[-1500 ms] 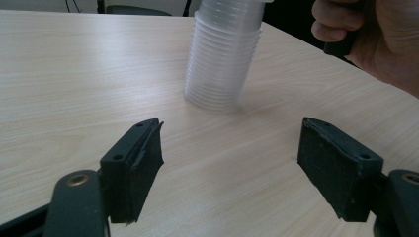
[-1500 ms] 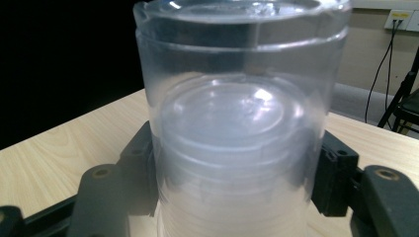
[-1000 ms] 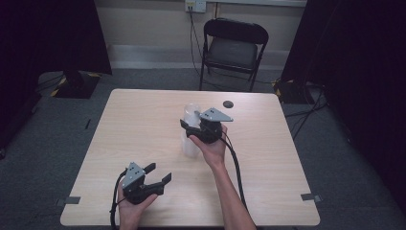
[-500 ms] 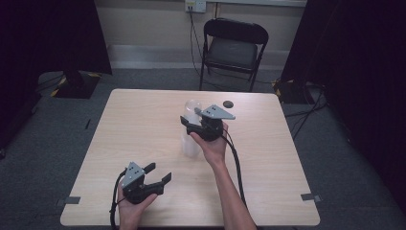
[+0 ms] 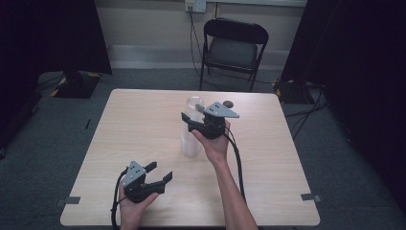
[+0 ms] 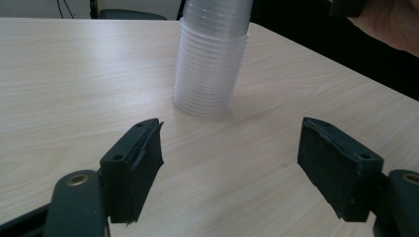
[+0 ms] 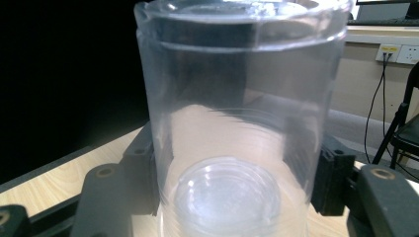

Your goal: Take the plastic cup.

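Right tongs (image 5: 191, 120) clamped around top clear cup (image 7: 237, 113) of stack (image 6: 210, 64); left tongs (image 6: 232, 163) wide apart, empty.

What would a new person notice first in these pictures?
A tall stack of clear plastic cups stands near the middle of the wooden table. The right hand-held gripper closes on its upper part, jaws at both sides. The left hand-held gripper rests open near the table's front edge.

Tabletop (image 6: 74, 74) is showing pale wood-grain laminate, smooth w/ a soft sheen. Cup stack (image 6: 210, 59) near its middle is reading as clear ribbed plastic — glossy. Left gripper (image 6: 232, 163) pads (image 6: 338, 168) are looking matt black, rough, rubbery — edges fraying.
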{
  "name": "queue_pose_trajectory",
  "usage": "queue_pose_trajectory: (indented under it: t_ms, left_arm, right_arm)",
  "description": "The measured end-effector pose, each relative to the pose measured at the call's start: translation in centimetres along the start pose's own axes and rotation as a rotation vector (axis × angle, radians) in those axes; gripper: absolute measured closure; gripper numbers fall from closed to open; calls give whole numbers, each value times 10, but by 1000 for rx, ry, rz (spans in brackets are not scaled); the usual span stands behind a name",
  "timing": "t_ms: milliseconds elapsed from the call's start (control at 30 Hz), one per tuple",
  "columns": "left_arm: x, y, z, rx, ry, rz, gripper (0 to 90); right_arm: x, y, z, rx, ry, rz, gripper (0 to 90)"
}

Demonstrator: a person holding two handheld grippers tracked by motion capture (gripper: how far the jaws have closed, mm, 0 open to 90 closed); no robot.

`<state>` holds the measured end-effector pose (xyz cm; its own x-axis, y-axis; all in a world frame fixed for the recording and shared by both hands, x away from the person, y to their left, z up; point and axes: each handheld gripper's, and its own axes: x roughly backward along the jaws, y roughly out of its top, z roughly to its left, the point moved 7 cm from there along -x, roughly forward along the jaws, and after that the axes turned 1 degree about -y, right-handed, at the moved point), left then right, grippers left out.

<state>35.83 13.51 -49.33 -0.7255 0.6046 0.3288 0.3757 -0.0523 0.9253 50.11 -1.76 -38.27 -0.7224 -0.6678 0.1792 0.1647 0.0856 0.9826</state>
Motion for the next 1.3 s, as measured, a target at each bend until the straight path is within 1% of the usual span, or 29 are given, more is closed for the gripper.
queue_pose_trajectory:
  t_ms: [167,200,367,467,500,533,567,600,633,667,700,800,833,867,900,1033,1067,1100,1133,1167,1200,1233,1267,1300]
  left_arm:
    - [-2,0,-2,6,-11,0,251]
    - [-3,0,-3,-1,-10,6,251]
    - [-4,1,-5,1,-14,0,251]
    - [-5,2,-5,-6,-16,-2,251]
    - [-5,2,-6,-4,-17,-2,251]
    - [-5,3,-6,2,-12,-4,251]
    - [-5,3,-6,2,-12,-4,253]
    - [-5,3,-5,7,-3,-10,268]
    - [-6,4,-4,19,11,-16,268]
    - [-6,4,-3,21,20,-18,290]
    - [-6,4,-3,21,15,-21,294]
    - [-6,6,-3,18,28,-38,275]
    - [-6,6,-4,21,19,-43,273]
    - [-6,7,-6,21,9,-51,266]
    - [-6,7,-6,21,9,-51,270]
    - [-7,9,-8,12,1,-73,274]
    - [-6,10,-8,6,19,-92,274]
    - [-6,11,-8,-6,54,-111,274]
    - [-6,11,-8,-8,61,-114,273]
    - [-6,12,-9,-8,50,-114,271]
    - [-8,12,-11,-7,29,-108,287]
    - [-8,12,-11,-7,29,-108,286]
    - [-9,11,-11,-14,21,-99,285]
    - [-10,11,-12,-19,8,-94,285]
  right_arm:
    - [3,5,0,-17,10,-15,364]
    - [5,6,0,-20,7,-15,363]
    - [11,10,1,-24,10,-31,361]
    - [13,12,2,-28,12,-36,363]
    - [16,14,2,-26,6,-43,365]
    - [21,17,1,-31,-4,-77,374]
    - [24,20,1,-42,-1,-91,376]
    - [26,21,0,-56,4,-101,379]
    - [26,21,0,-56,4,-101,379]
    - [28,23,0,-60,7,-104,381]
    - [31,24,-1,-62,-1,-101,383]
    - [36,25,-3,-71,0,-94,386]
    - [38,24,-3,-75,-5,-91,387]
    - [43,23,-4,-86,1,-92,390]
    - [43,23,-4,-86,1,-92,390]
    - [52,19,-5,-108,6,-89,397]
    - [54,18,-5,-115,7,-86,398]
    - [56,16,-5,-116,8,-86,398]
    - [58,14,-4,-120,7,-81,398]
    - [60,12,-4,-120,7,-79,397]
    - [63,10,-4,-127,7,-78,397]
    - [63,10,-4,-127,7,-78,397]
    - [67,5,-5,-145,3,-76,397]
    - [67,5,-5,-145,3,-76,397]
